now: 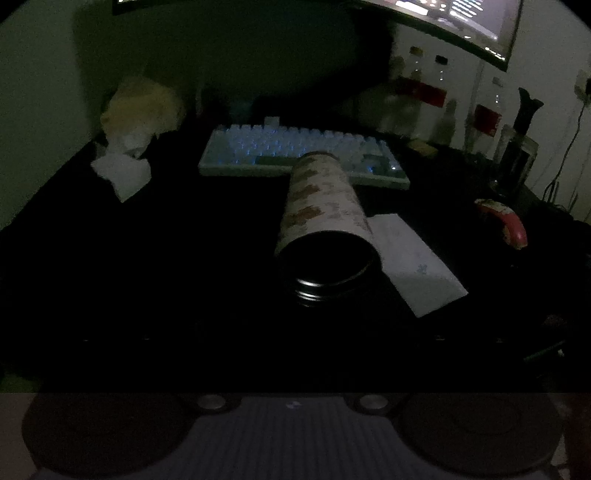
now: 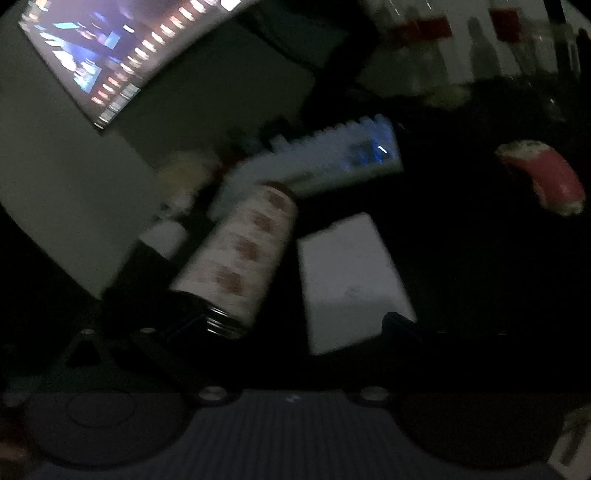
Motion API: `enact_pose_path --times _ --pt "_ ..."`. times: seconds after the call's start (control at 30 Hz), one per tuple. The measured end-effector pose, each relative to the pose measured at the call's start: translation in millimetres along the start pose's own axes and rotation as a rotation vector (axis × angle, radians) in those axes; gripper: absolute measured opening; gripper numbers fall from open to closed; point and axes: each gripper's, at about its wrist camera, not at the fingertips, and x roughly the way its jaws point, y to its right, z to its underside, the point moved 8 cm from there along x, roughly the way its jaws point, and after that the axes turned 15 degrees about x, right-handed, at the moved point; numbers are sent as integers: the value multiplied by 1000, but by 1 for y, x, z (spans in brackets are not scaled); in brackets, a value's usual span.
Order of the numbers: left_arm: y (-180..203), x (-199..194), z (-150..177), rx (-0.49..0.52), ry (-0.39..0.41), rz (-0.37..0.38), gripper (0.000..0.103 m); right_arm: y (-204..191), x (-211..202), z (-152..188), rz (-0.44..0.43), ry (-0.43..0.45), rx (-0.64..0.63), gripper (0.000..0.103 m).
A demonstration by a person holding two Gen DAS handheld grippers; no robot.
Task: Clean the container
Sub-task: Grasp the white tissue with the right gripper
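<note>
1. In the left wrist view, the scene was very dark. A patterned container [image 1: 321, 199] lay on its side on the black desk [image 1: 147, 266], its open dark threaded mouth turned toward the camera and its closed end reaching toward the backlit keyboard [image 1: 303, 155].
2. A white sheet of paper [image 1: 413, 262] lay flat just to the right of the container, its near left edge tucked against the container's side.
3. A crumpled white tissue [image 1: 123, 173] sat at the far left of the desk, with a blurred yellowish object [image 1: 144, 107] behind it.
4. A red-and-white object [image 1: 504, 221] rested well apart on the right, and several bottles [image 1: 424, 88] with red labels stood along the back wall beneath a lit monitor [image 1: 461, 18].
5. The left gripper's fingers were lost in the darkness at the lower frame, so I could not tell whether they were apart or together.
6. In the right wrist view, the picture was tilted and blurred. The container [image 2: 240, 258] lay diagonally, threaded mouth at lower left, with the paper [image 2: 351, 280] just beside it on the right.
7. The keyboard [image 2: 332, 155] lay beyond, the monitor [image 2: 110, 51] at upper left, and the red-and-white object [image 2: 543, 177] at far right.
8. The right gripper's fingers could not be made out against the black desk [image 2: 461, 258]; its state could not be told.
</note>
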Motion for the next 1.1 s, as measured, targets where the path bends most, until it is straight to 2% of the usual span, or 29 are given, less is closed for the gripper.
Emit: enact_pose_path --times 0.13,0.2,0.3,0.4,0.5,0.6,0.73,0.87,0.93,1.0,1.1 --pt "11 5 -1 17 8 22 103 10 2 -12 73 18 -90 103" --pt "17 8 -3 29 5 41 103 11 4 -14 63 3 -148 103" --pt "25 10 -5 56 22 68 103 11 12 -12 31 -72 -221 103" --pt "29 9 -11 52 64 130 103 16 25 -9 70 -159 -259 103" --pt "31 7 -15 32 103 198 103 15 30 -13 97 -130 -323 103" --pt "36 10 -19 74 102 161 103 13 35 -12 166 -126 -379 103" --pt "30 16 -22 69 110 94 103 -3 38 -10 194 -114 -501 103" --pt "23 22 -23 49 119 29 103 -10 36 -14 273 -26 -621 103" --pt "13 28 -23 29 79 18 103 -9 39 -15 267 -21 -668 103" --pt "12 37 -21 14 32 41 103 -6 46 -16 213 -86 -641 103" --pt "16 42 -20 16 25 49 103 3 54 -22 131 -178 -551 103"
